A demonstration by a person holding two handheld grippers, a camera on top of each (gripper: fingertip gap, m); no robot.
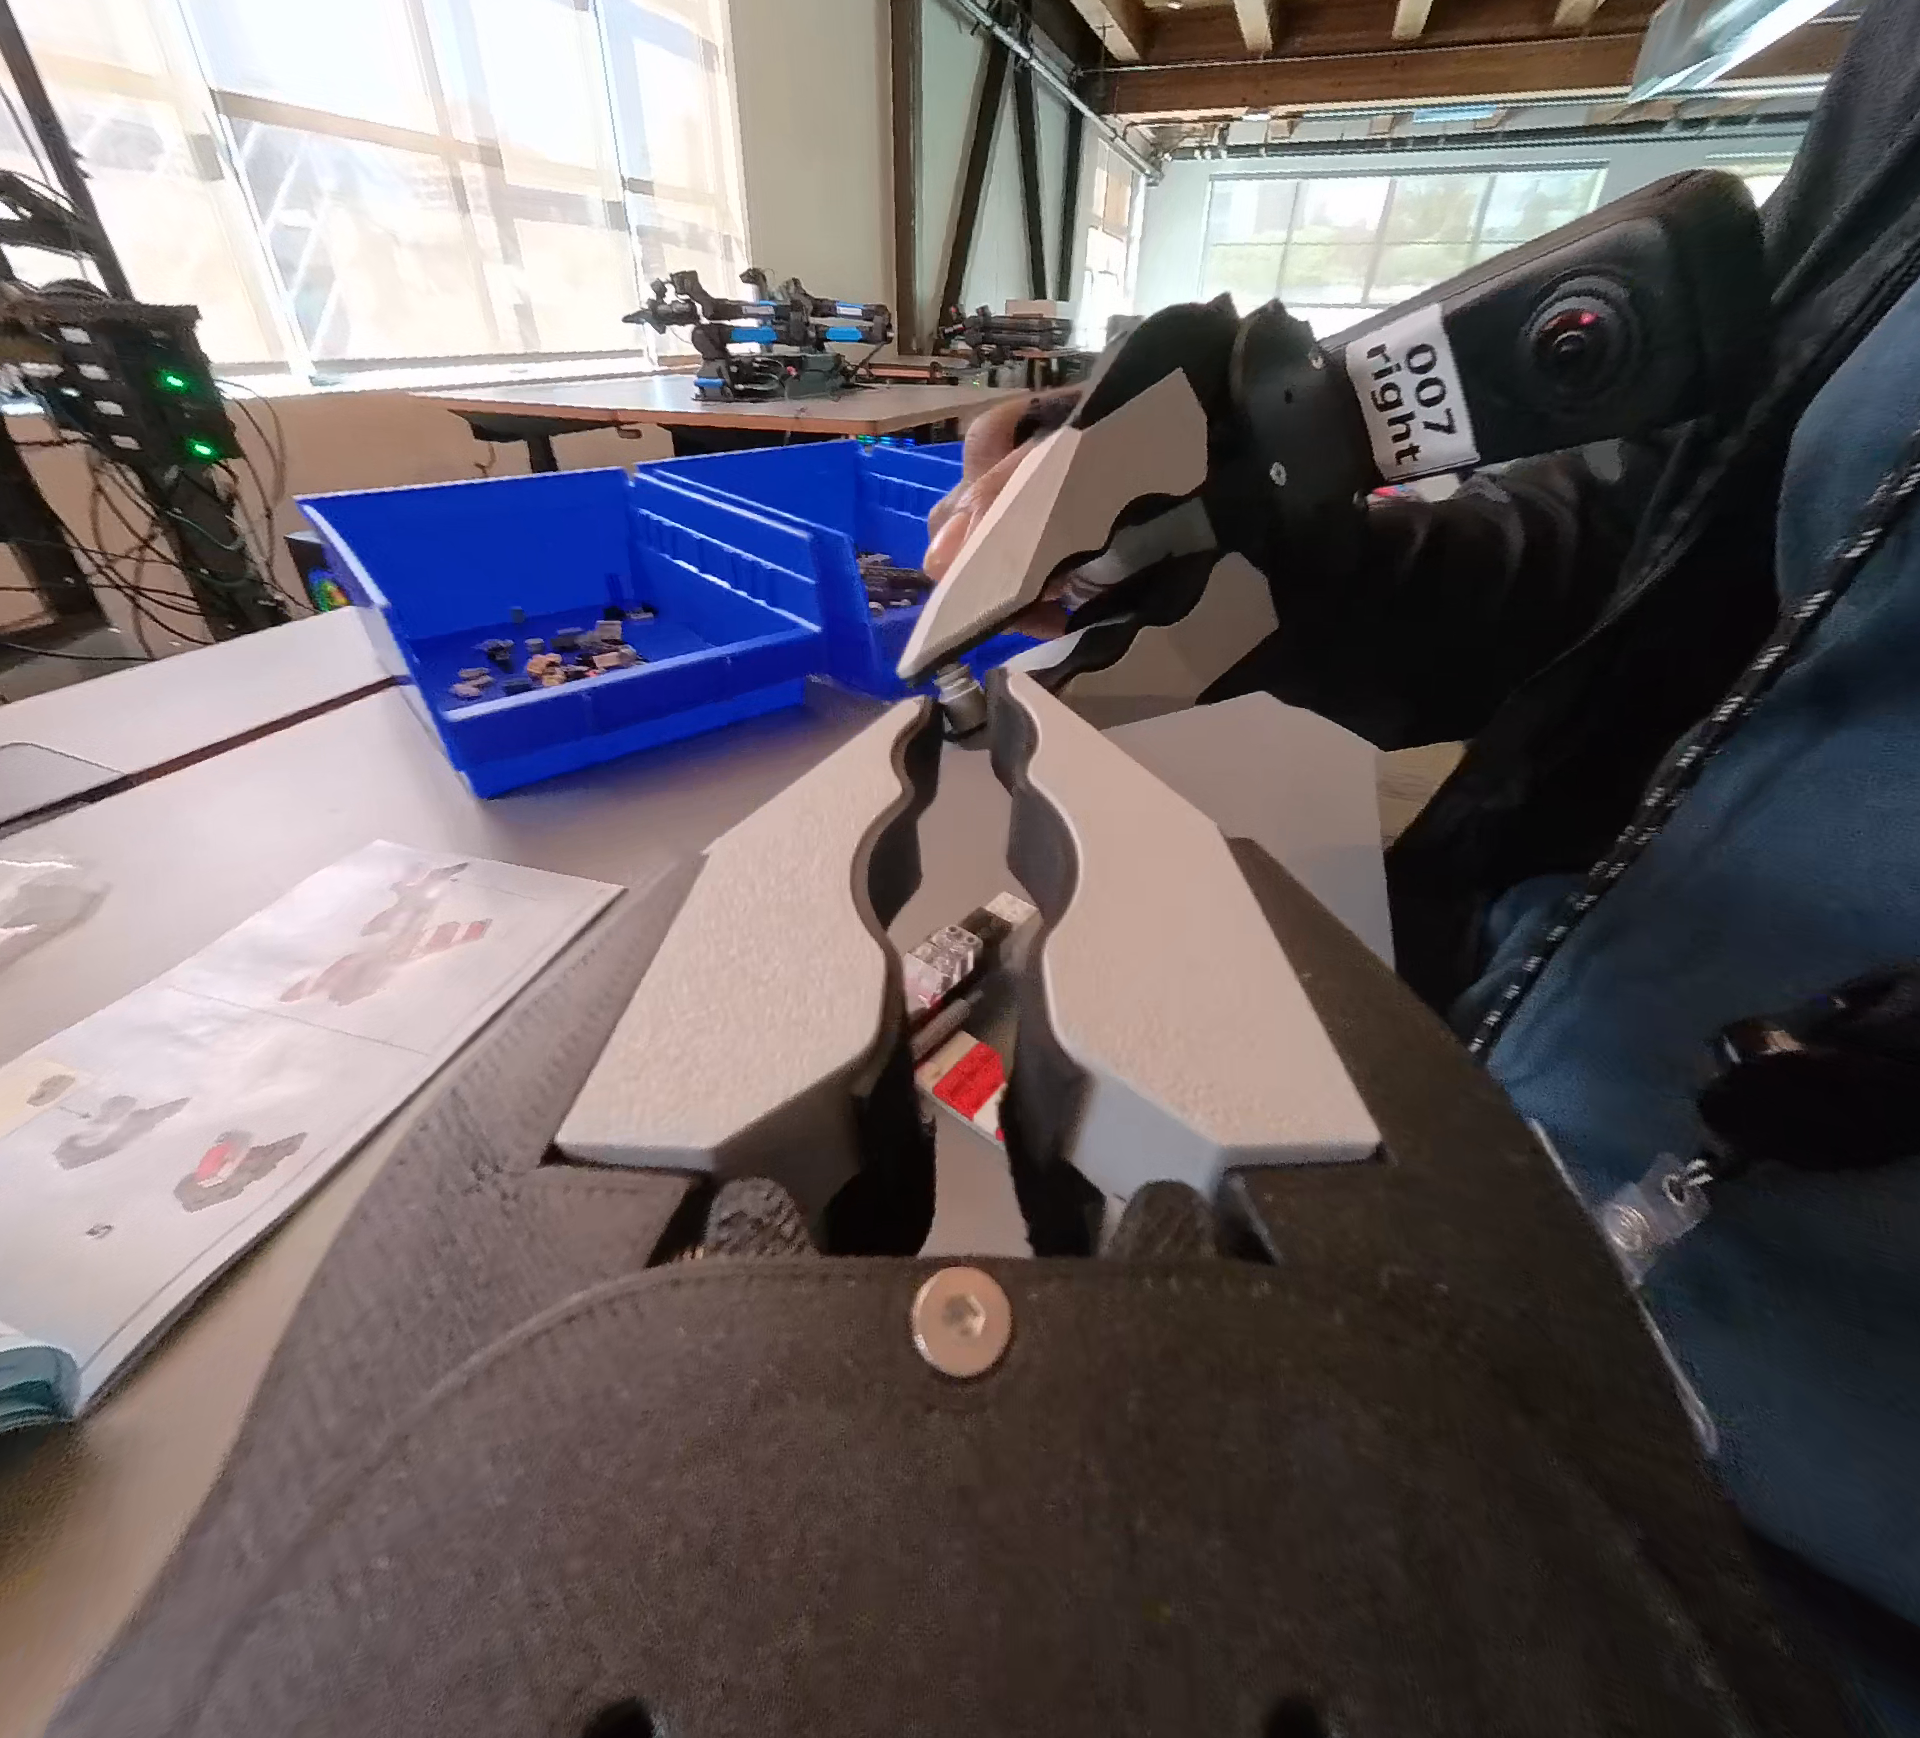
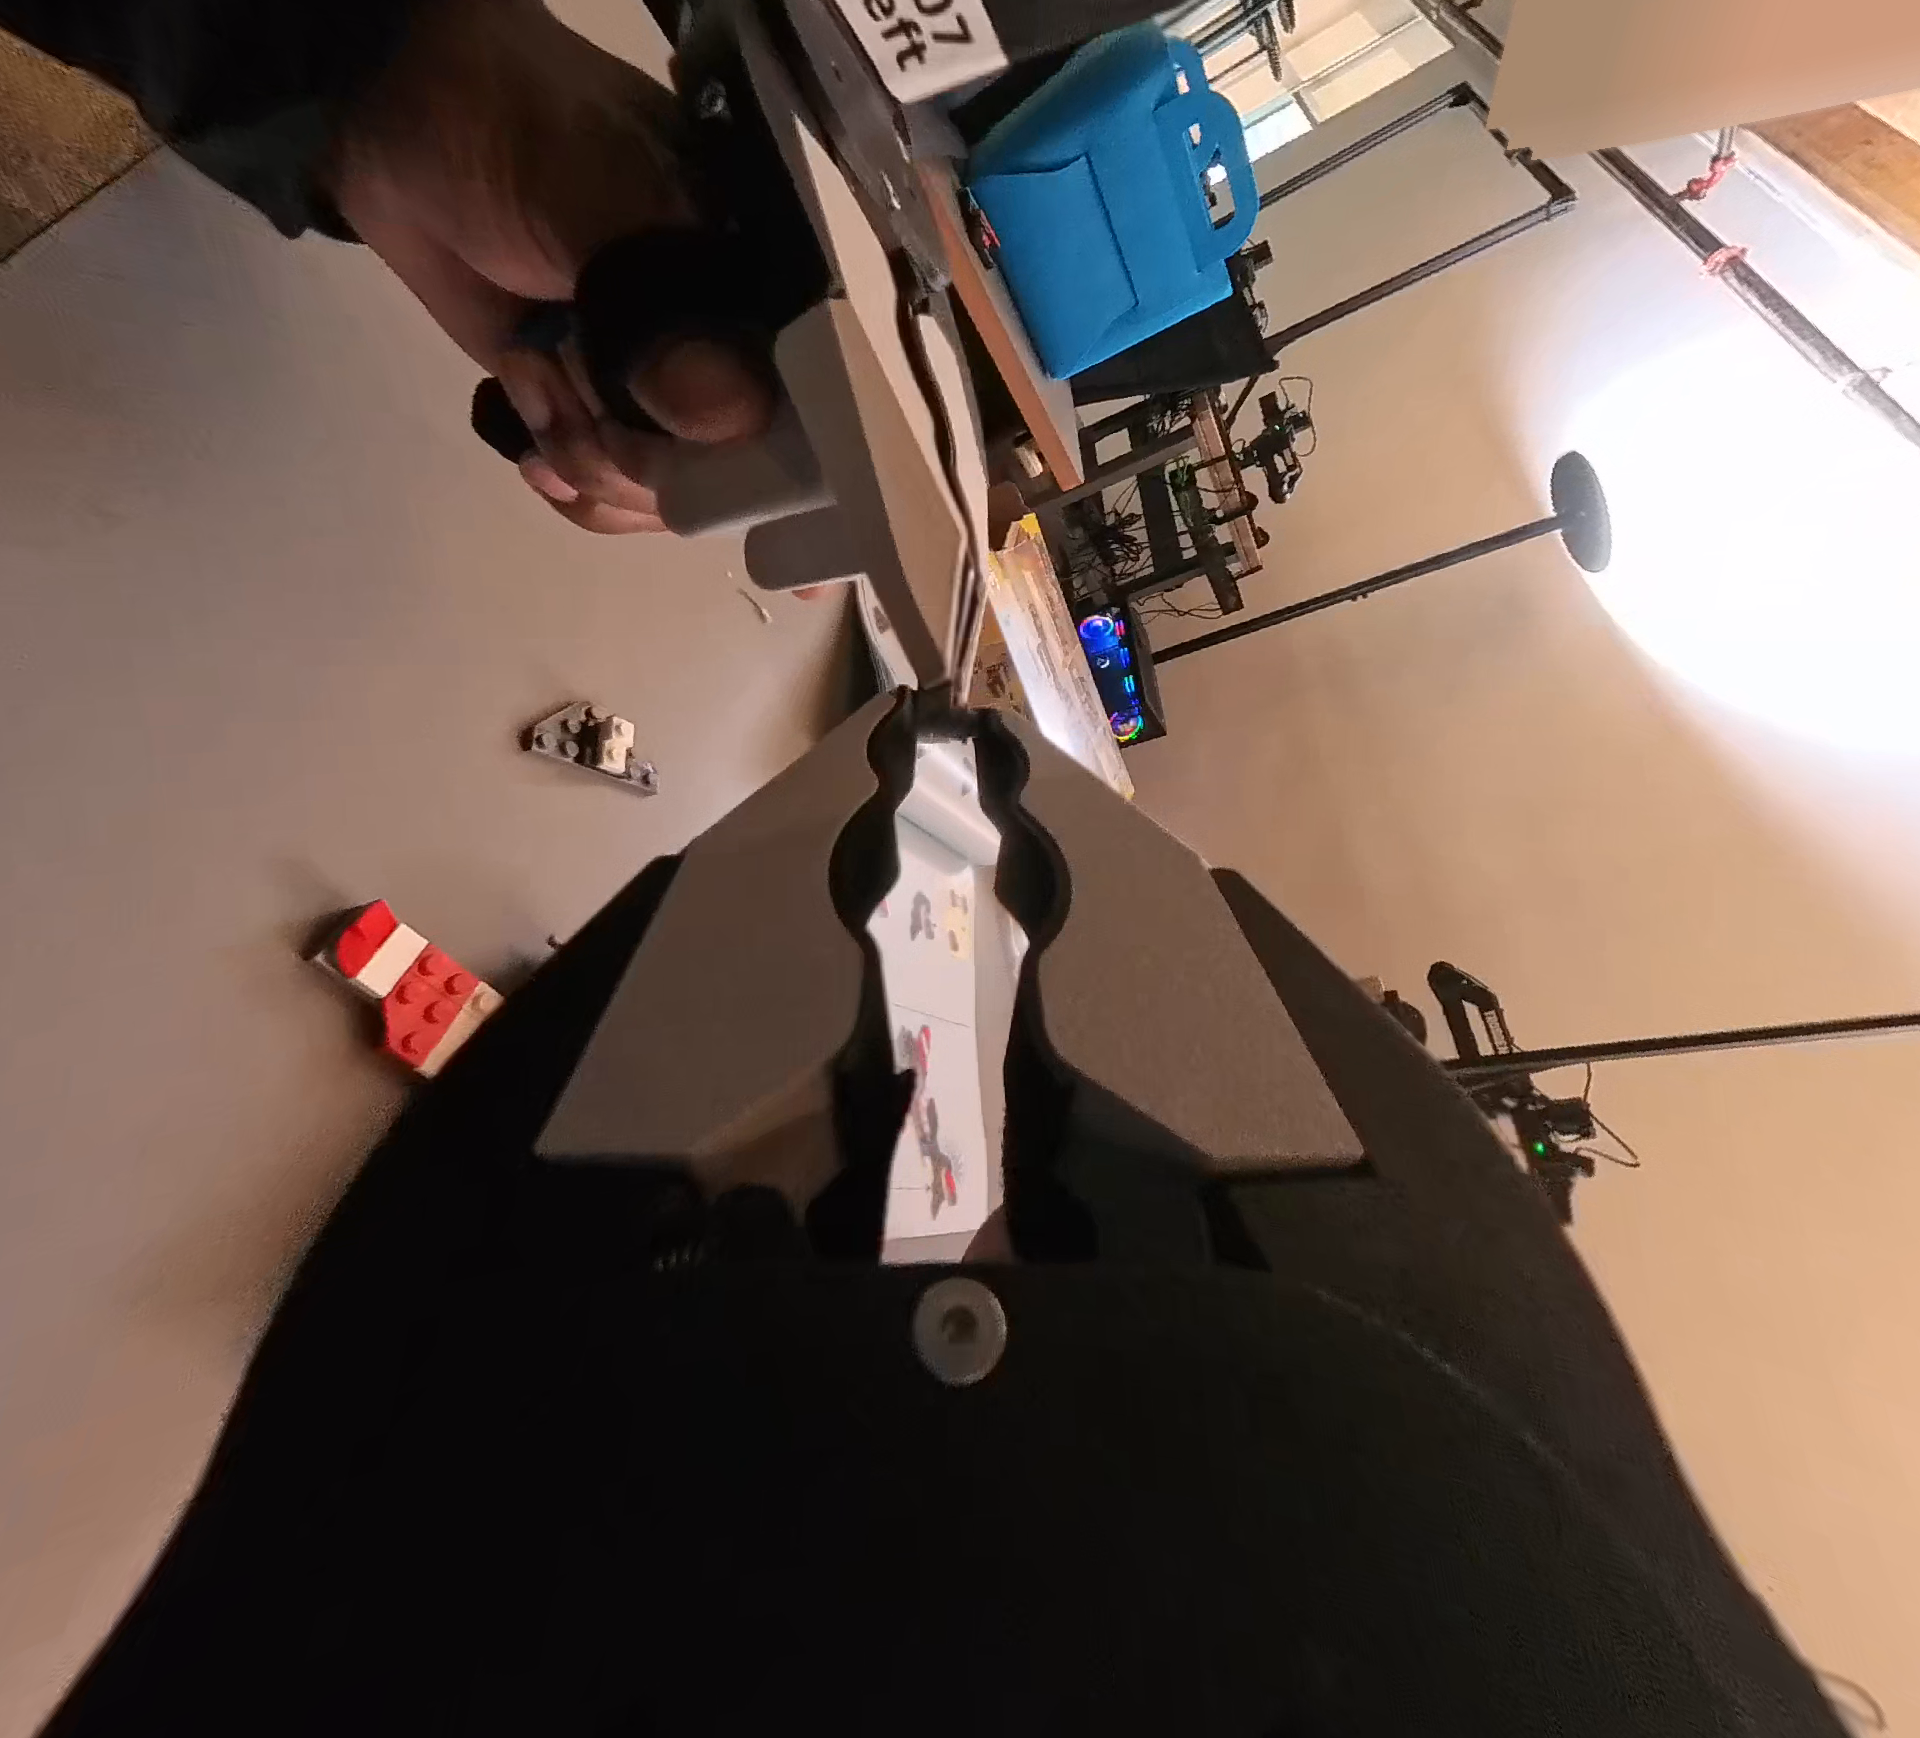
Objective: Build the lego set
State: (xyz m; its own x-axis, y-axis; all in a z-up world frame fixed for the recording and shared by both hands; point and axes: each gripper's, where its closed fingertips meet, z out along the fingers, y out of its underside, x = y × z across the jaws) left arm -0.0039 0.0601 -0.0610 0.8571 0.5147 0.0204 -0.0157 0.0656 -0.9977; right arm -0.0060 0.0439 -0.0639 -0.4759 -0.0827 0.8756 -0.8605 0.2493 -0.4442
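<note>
In the left wrist view my left gripper (image 1: 961,714) is shut on a small grey round piece (image 1: 958,701) at its tips. My right gripper (image 1: 935,662) comes in from the upper right and its tips meet the same piece. In the right wrist view my right gripper (image 2: 940,720) is shut on the small dark-looking piece (image 2: 943,730), with the left gripper (image 2: 958,649) coming down onto it from above. A red, white and clear lego assembly (image 1: 961,1013) lies on the table under my left fingers; it also shows in the right wrist view (image 2: 405,992). A grey wedge plate (image 2: 592,743) lies nearby.
Two blue bins (image 1: 623,732) (image 1: 831,483) with several small loose pieces stand at the back of the grey table (image 1: 312,784). An open instruction booklet (image 1: 260,1065) lies to the left. A person in dark clothes (image 1: 1714,857) is close on the right. A blue bag (image 2: 1112,213) stands farther off. My left and right fingertips are right by each other.
</note>
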